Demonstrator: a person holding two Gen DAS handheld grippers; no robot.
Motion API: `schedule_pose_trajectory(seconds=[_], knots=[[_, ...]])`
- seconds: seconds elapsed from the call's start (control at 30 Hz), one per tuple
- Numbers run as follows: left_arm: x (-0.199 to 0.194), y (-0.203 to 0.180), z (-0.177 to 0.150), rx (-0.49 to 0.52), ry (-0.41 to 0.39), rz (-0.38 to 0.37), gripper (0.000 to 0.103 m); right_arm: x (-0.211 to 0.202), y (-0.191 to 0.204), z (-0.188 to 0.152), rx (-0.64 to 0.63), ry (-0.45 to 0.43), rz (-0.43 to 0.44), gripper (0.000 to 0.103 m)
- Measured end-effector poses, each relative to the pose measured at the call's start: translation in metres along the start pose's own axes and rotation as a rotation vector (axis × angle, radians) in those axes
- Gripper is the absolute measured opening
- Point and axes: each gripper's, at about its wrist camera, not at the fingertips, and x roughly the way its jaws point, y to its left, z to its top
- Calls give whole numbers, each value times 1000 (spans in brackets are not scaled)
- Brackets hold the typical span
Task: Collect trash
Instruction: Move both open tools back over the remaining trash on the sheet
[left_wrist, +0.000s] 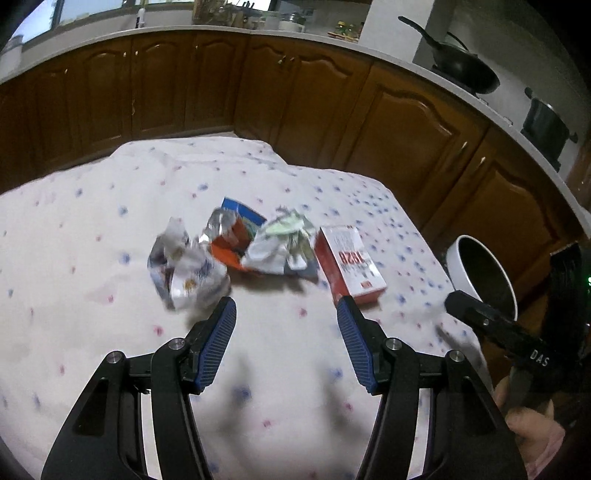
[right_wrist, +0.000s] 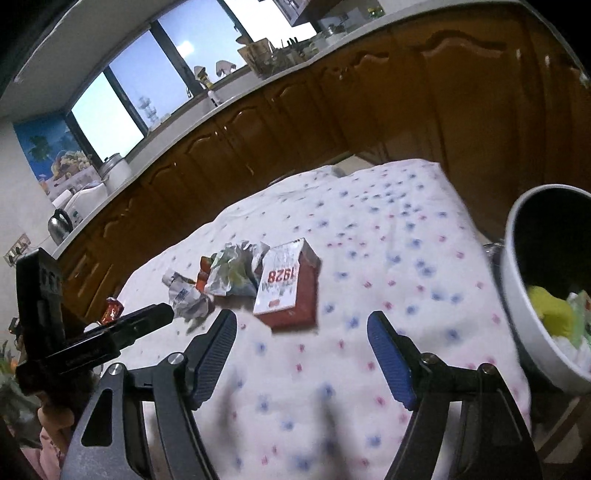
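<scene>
A white bin (right_wrist: 517, 295) with a dark inside stands just off the right edge of the bench (right_wrist: 388, 229), which is covered by a white cloth dotted blue and pink. From the right wrist view the bin already holds trash: a yellow lump (right_wrist: 550, 314), a pale green wrapper (right_wrist: 580, 314) and some white crumpled paper (right_wrist: 576, 350) low against its near wall. In the left wrist view the same bin (left_wrist: 461, 266) shows only its rim and dark interior.

The remaining trash lies in a loose row near the middle of the bench. From left to right in the left wrist view: a crumpled white wrapper (left_wrist: 184, 269), a torn orange and blue foil packet (left_wrist: 236, 236), a crumpled white and green wrapper (left_wrist: 284, 243) touching it, and a red and white box printed "1928" (left_wrist: 351, 266) just beside that. The box (right_wrist: 288, 288) lies flat (its print reads clearly from the right wrist view).

The left gripper (left_wrist: 286, 312) hovers above the bench near the row, jaws spread wide with nothing between them. The right gripper (right_wrist: 302, 325) hangs near the box, jaws likewise wide apart and empty. A small red wrapped thing (right_wrist: 112, 310) sits at the far left, partly hidden behind the left gripper's body.
</scene>
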Motion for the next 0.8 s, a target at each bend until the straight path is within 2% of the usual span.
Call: schedule_pose_trajectory(seconds=[0.1, 0.23, 0.37, 0.4, 0.43, 0.47, 0.5, 0.53, 0.57, 0.67, 0.8], knots=[[12, 2, 14, 11, 16, -16, 58, 18, 0, 13, 3, 22, 5, 55], [33, 3, 32, 17, 38, -17, 57, 44, 4, 26, -1, 58, 21, 53], [56, 4, 45, 23, 59, 1, 57, 60, 6, 31, -14, 83, 16, 39], [59, 4, 46, 23, 63, -3, 55, 63, 6, 31, -12, 88, 20, 39], [65, 3, 48, 28, 71, -3, 53, 66, 5, 31, -8, 95, 25, 39], [70, 2, 49, 38, 82, -2, 45, 68, 5, 31, -6, 101, 27, 39], [74, 2, 49, 45, 91, -5, 29, 70, 5, 31, -9, 105, 24, 39], [79, 1, 49, 50, 104, -13, 20, 72, 4, 31, -13, 107, 22, 39], [82, 1, 48, 53, 116, -22, 18, 74, 5, 31, -19, 110, 20, 35], [78, 1, 48, 63, 91, -26, 14, 83, 6, 28, -34, 137, 12, 9], [68, 2, 45, 58, 70, -43, 13, 77, 10, 25, -64, 116, 5, 7]])
